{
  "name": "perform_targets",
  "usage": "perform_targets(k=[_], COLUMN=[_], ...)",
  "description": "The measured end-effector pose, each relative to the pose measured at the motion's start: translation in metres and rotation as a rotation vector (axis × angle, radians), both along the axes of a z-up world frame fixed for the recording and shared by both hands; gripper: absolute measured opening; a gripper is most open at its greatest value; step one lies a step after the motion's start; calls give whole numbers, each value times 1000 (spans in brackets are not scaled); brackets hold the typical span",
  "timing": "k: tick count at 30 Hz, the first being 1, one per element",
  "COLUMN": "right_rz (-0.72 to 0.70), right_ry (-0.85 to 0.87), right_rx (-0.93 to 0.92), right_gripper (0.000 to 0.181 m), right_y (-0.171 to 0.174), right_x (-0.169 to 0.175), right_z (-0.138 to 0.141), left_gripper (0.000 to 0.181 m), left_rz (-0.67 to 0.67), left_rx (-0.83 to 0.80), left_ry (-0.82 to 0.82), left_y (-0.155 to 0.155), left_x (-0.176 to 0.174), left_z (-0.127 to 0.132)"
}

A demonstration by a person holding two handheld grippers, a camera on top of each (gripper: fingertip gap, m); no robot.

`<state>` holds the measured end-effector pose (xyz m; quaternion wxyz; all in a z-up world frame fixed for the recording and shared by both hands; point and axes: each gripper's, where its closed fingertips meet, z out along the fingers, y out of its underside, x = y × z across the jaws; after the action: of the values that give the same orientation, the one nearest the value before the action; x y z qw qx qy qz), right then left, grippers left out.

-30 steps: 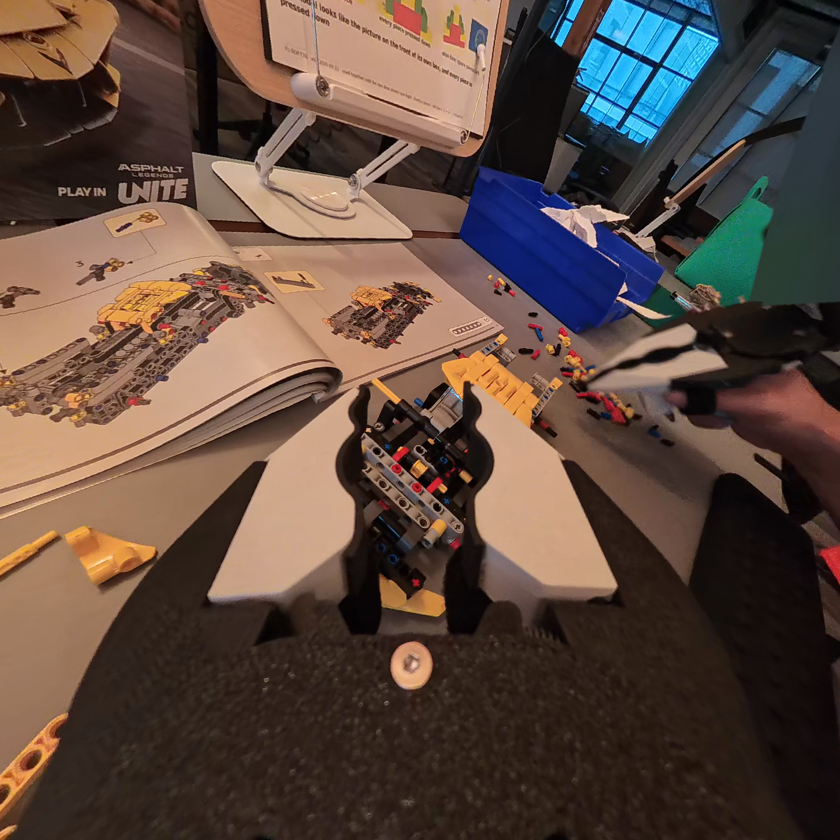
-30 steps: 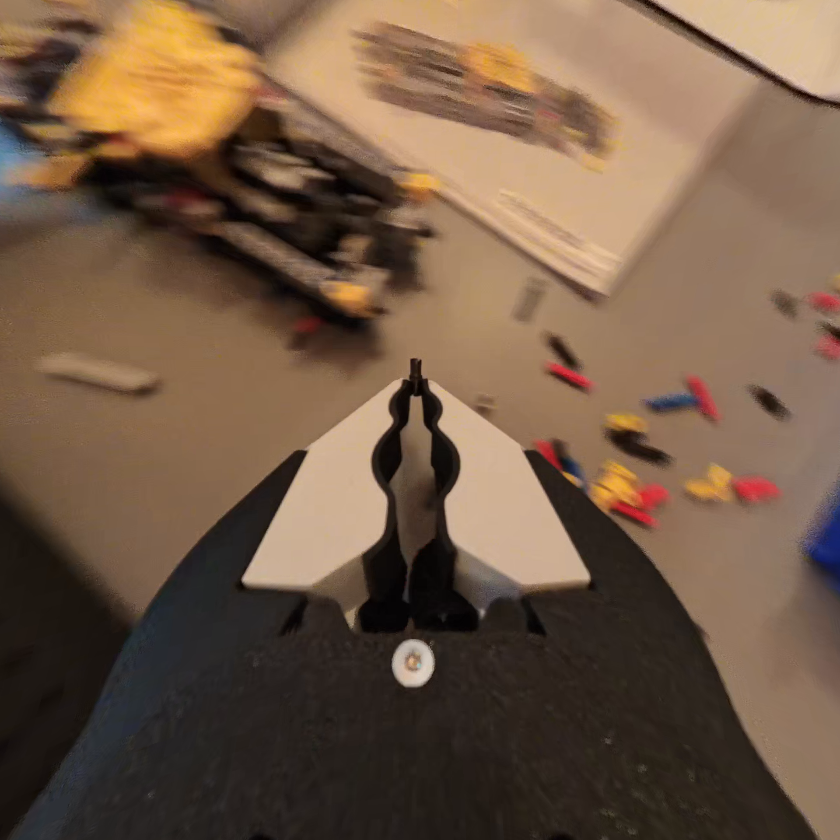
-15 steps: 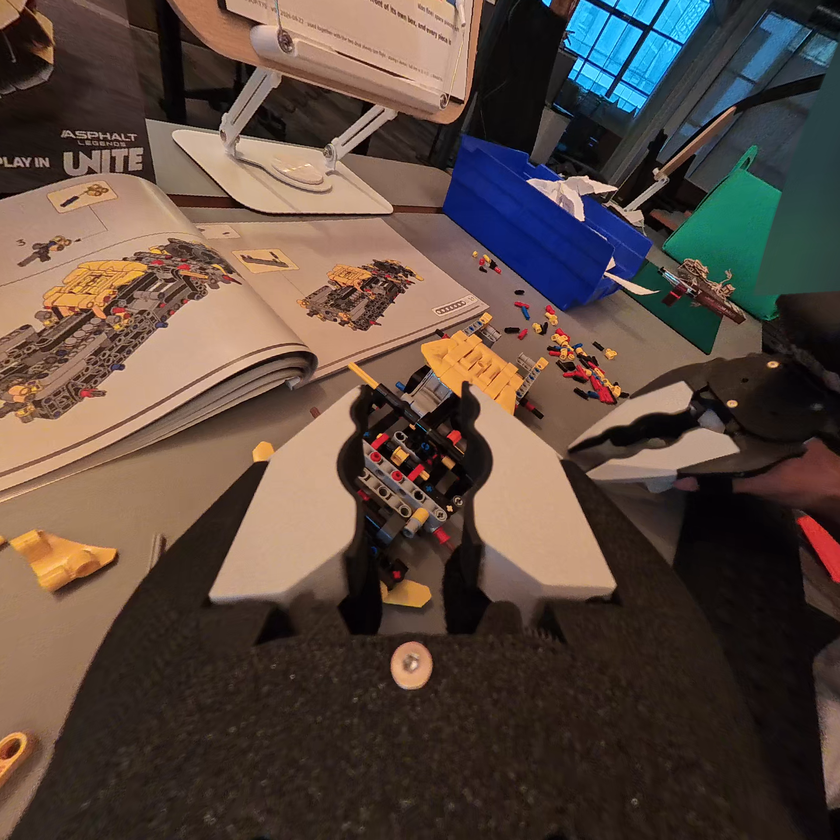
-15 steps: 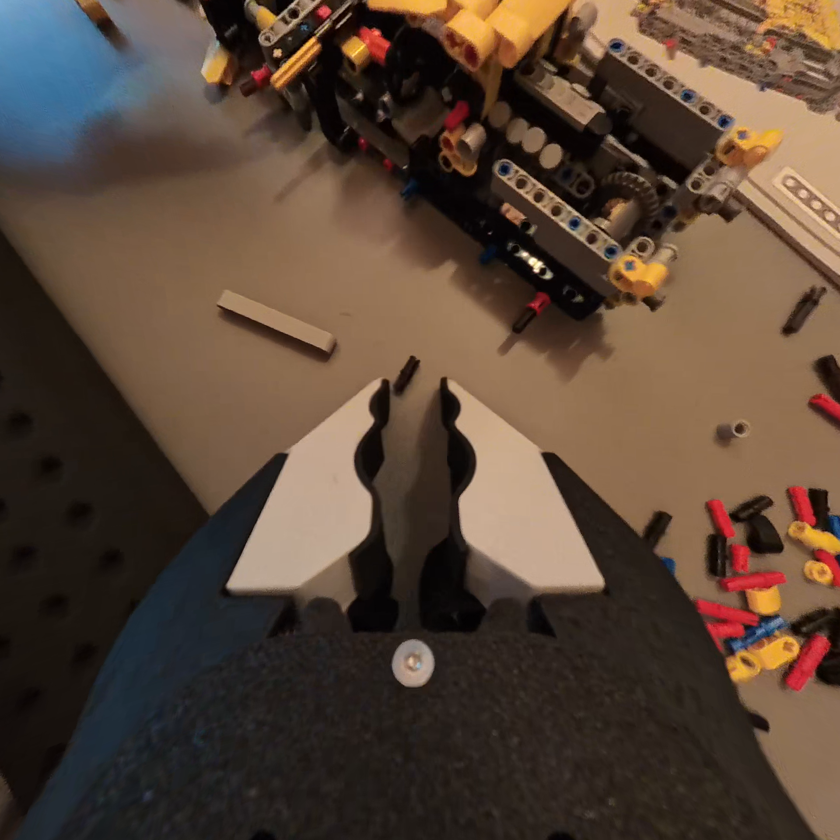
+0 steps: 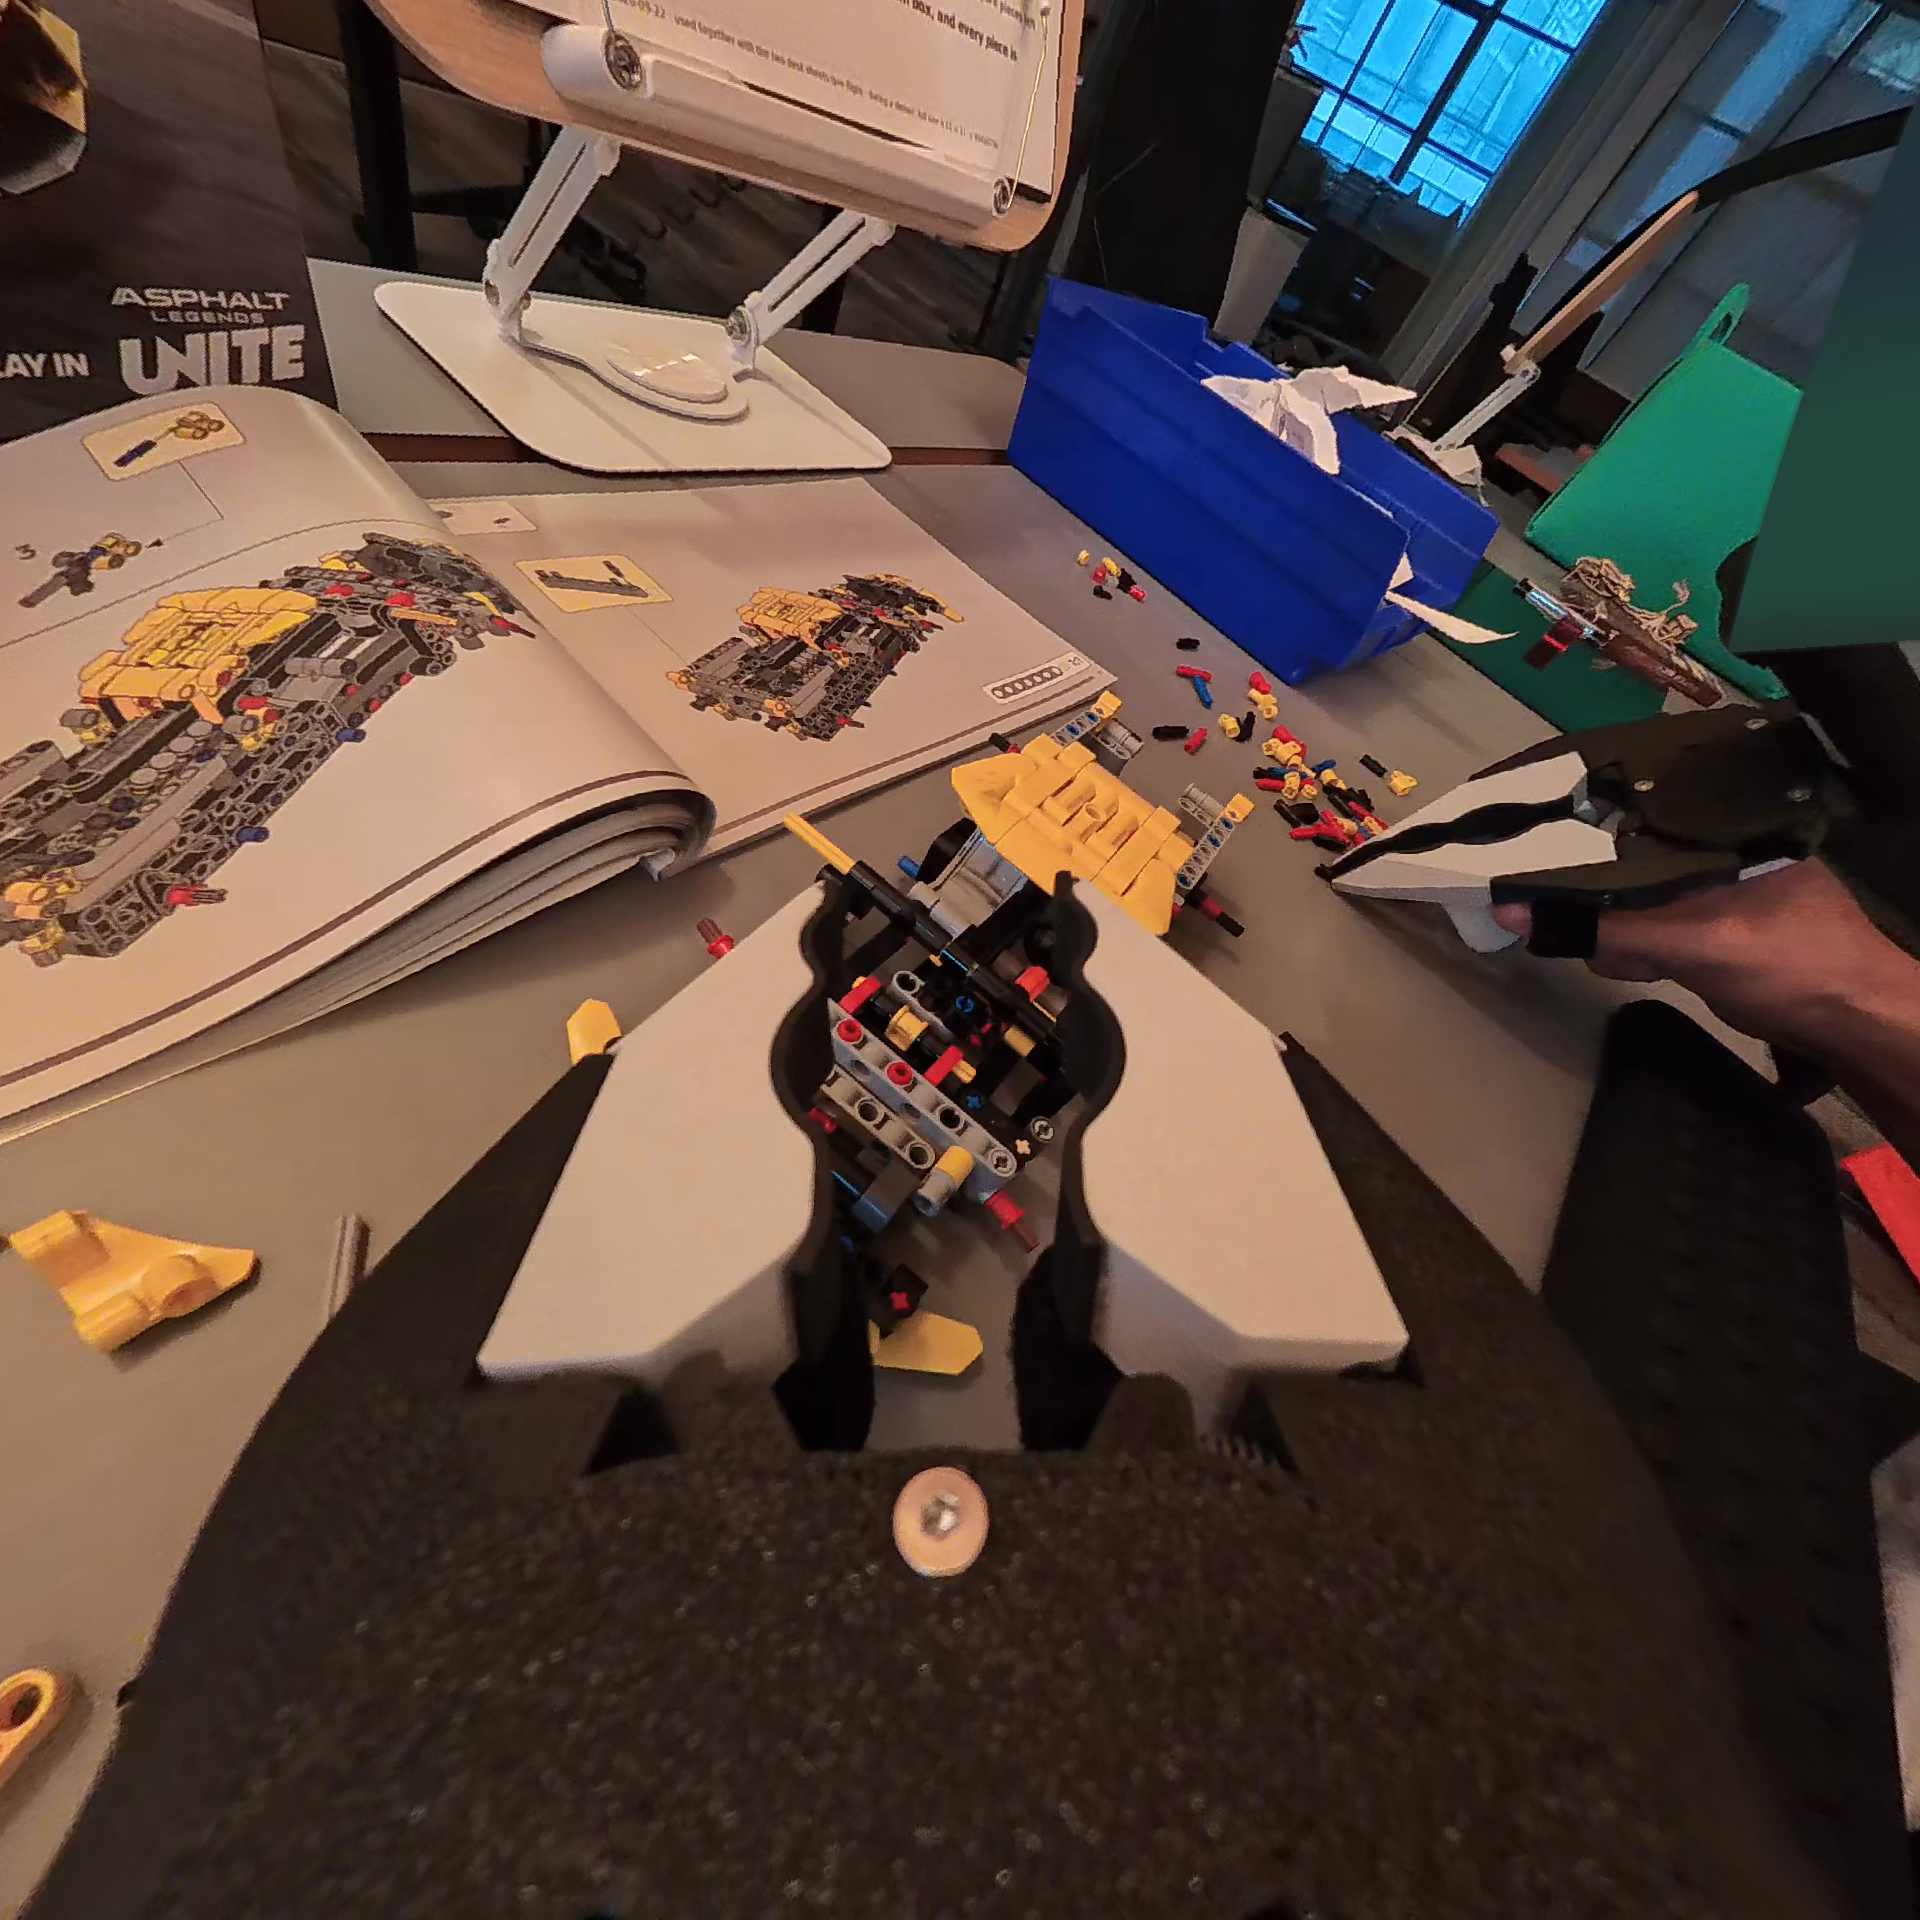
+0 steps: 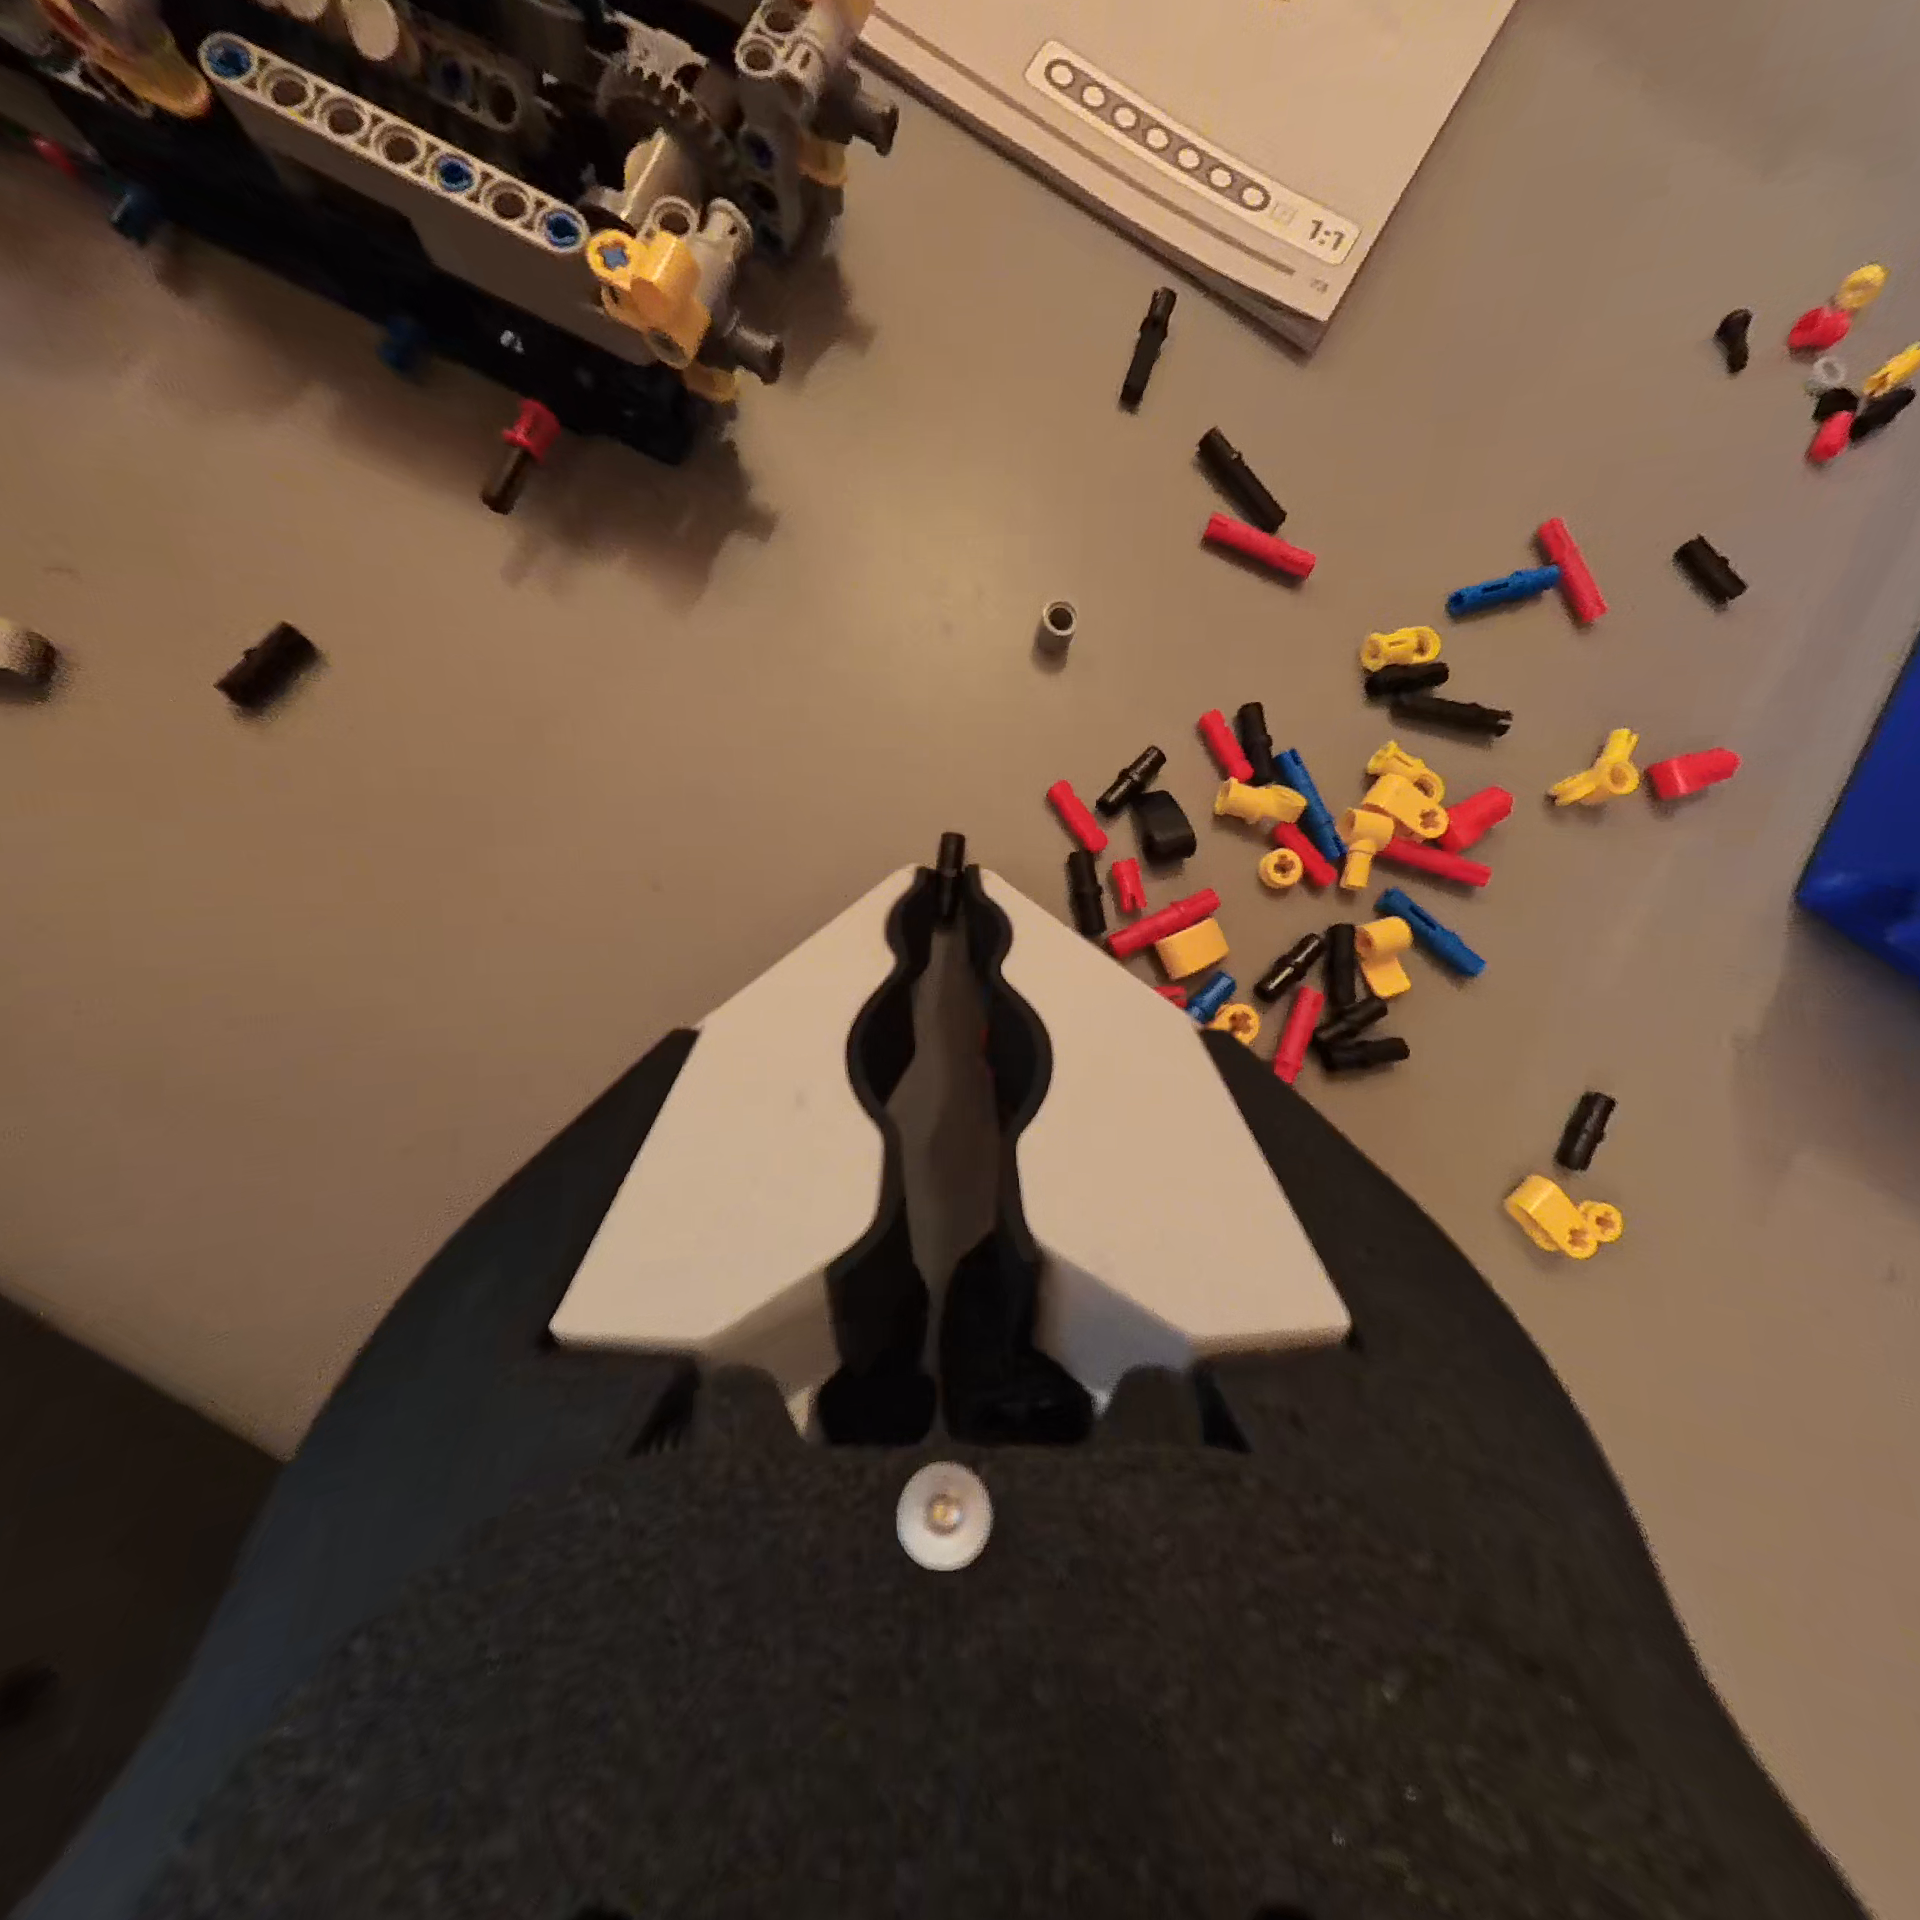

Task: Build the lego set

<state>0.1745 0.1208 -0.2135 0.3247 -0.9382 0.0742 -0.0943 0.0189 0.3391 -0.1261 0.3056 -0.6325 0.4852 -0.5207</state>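
Observation:
The half-built black, grey and yellow lego model (image 5: 935, 1081) rests on the grey table (image 5: 312, 1143). My left gripper (image 5: 948, 904) straddles the model's near end, with its jaws closed against the model's sides. The model also shows at the top left of the right wrist view (image 6: 468, 187). My right gripper (image 6: 948, 883) is shut on a small black pin (image 6: 948, 860) that sticks out past its tips, just above the table. It is right of the model and next to a pile of loose pins and connectors (image 6: 1351, 831). The right gripper (image 5: 1340, 878) also shows in the left wrist view.
An open instruction book (image 5: 416, 727) lies left of the model. A blue bin (image 5: 1195, 499) with crumpled paper stands behind the pile. A white document stand (image 5: 623, 384) is at the back. A yellow panel (image 5: 125, 1278) and a loose black piece (image 6: 265, 665) lie on the table. Spacing between my two grippers at the tips: around 30 cm. Measured from the fingertips, the open instruction book (image 5: 416, 727) is 12 cm or so from the left gripper and 35 cm from the right.
Half a second ago my right gripper was open with a black pin lying at its tips. It has since moved right to the pile and is shut on a black pin. The left gripper has barely moved.

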Motion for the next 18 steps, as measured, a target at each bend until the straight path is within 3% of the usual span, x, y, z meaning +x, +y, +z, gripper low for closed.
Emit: perform_targets(k=[2,7,10,15,18], right_rz=[61,349,364,358,348], right_ry=[5,173,95,126,139], right_rx=[24,53,8,21,29], right_gripper=[5,5,5,7,17], right_y=[7,37,40,44,44], right_x=[-12,-99,-101,-103,-103], right_z=[7,9,-1,0,1], left_gripper=[40,40,40,40,40], left_rz=[-1,-6,-6,-10,-13], left_rx=[-4,-6,-3,-10,-7], left_ry=[-2,-1,1,-1,-1], left_y=[0,-2,-2,-3,-4], left_x=[0,0,0,-1,0], left_z=[0,0,-1,0,0])
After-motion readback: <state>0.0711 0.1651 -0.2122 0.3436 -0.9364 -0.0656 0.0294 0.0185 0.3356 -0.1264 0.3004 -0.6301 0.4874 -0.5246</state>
